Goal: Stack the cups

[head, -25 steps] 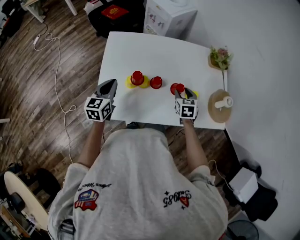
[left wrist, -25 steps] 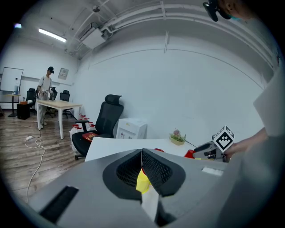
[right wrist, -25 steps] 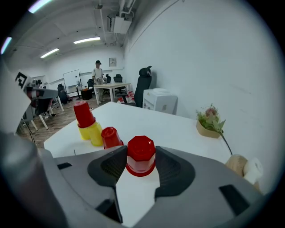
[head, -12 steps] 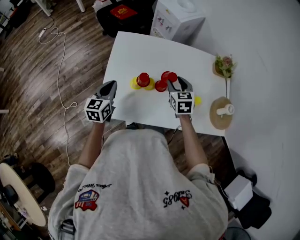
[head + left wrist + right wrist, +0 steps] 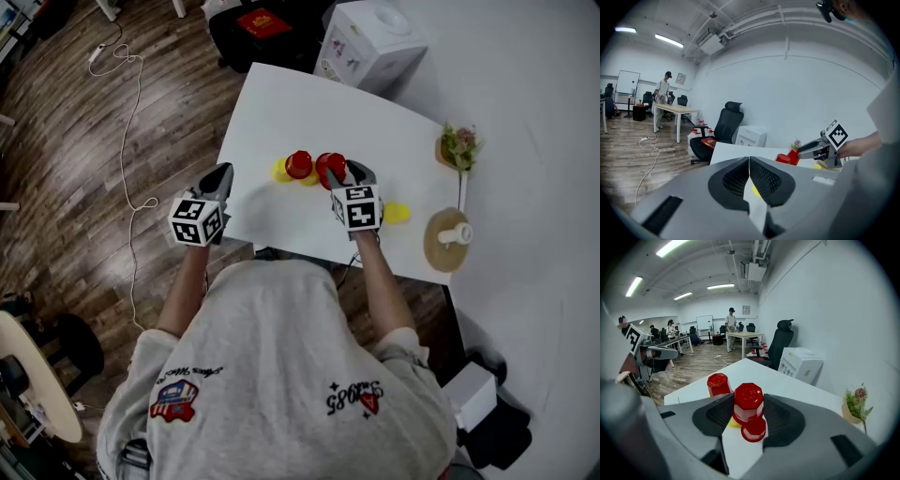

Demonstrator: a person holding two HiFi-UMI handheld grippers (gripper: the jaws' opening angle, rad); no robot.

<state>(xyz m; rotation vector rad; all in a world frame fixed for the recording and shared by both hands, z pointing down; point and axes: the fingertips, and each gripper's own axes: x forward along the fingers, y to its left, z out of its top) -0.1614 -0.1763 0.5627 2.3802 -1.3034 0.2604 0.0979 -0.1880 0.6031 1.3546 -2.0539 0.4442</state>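
Observation:
My right gripper (image 5: pixel 345 172) is shut on an upside-down red cup (image 5: pixel 748 403) and holds it above the white table (image 5: pixel 281 103). Right under it stands a second red cup (image 5: pixel 753 429). A third red cup (image 5: pixel 299 164) sits on a yellow piece (image 5: pixel 281 171) just to the left. Another yellow piece (image 5: pixel 397 213) lies alone on the table to the right of my right gripper. My left gripper (image 5: pixel 223 171) is shut and holds nothing, at the table's near left edge, well apart from the cups. In the left gripper view its jaws meet, and the right gripper (image 5: pixel 820 149) shows beyond them.
A potted plant (image 5: pixel 459 145) and a round wooden stand (image 5: pixel 441 246) sit at the table's right edge. A white box-like unit (image 5: pixel 375 42) and a black chair (image 5: pixel 258 23) stand behind the table. A cable (image 5: pixel 131 84) lies on the wooden floor at left.
My right gripper has carried the red cup leftward off the right-hand yellow piece to above the middle red cup. The left gripper has barely shifted.

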